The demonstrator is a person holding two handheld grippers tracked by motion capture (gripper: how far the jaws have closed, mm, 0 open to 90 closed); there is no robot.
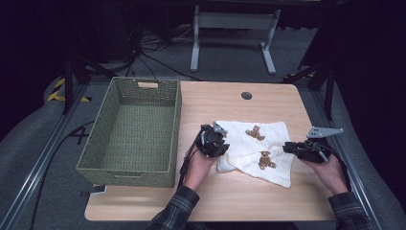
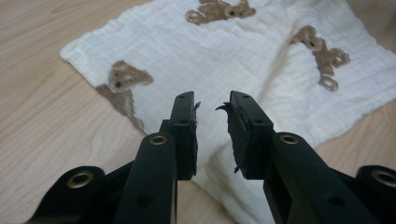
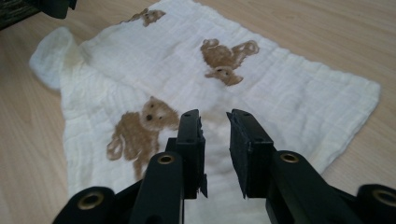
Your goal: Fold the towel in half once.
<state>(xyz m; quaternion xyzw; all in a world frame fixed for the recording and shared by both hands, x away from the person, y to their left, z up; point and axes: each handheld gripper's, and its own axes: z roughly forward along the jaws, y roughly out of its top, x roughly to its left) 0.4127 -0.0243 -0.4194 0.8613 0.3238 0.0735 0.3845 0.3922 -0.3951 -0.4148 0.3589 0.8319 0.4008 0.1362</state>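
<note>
The left gripper (image 1: 221, 143) sits just left of centre in the high view, held in the person's left hand (image 1: 198, 165), with its tips at the left edge of the white cloth (image 1: 268, 143). In the left gripper view, its 2 black jaws stand apart with a narrow gap and nothing between them. They hang over the lower middle of the cloth (image 2: 224, 60), close to its near edge.

The right gripper (image 1: 287, 146) sits at the centre right of the high view, held in the person's right hand (image 1: 330, 170). Its tips are at the right edge of the cloth. In the right gripper view, its 2 jaws are likewise spread with a narrow gap, gripping nothing. They hang above the cloth (image 3: 261, 84) in the lower middle of the frame, beside a brown bear print (image 3: 140, 128).

The cloth lies on the wooden table (image 1: 268, 196), between the 2 grippers, right of centre in the high view. It is mostly flat. Its left end is bunched and rolled over, which shows at the upper left of the right gripper view. Bear prints are visible on it: 2 in the high view, 3 in the left gripper view.

A green woven basket (image 1: 95, 148) stands on the left part of the table, at the left of the high view. It is well apart from the cloth and just left of the left gripper.
</note>
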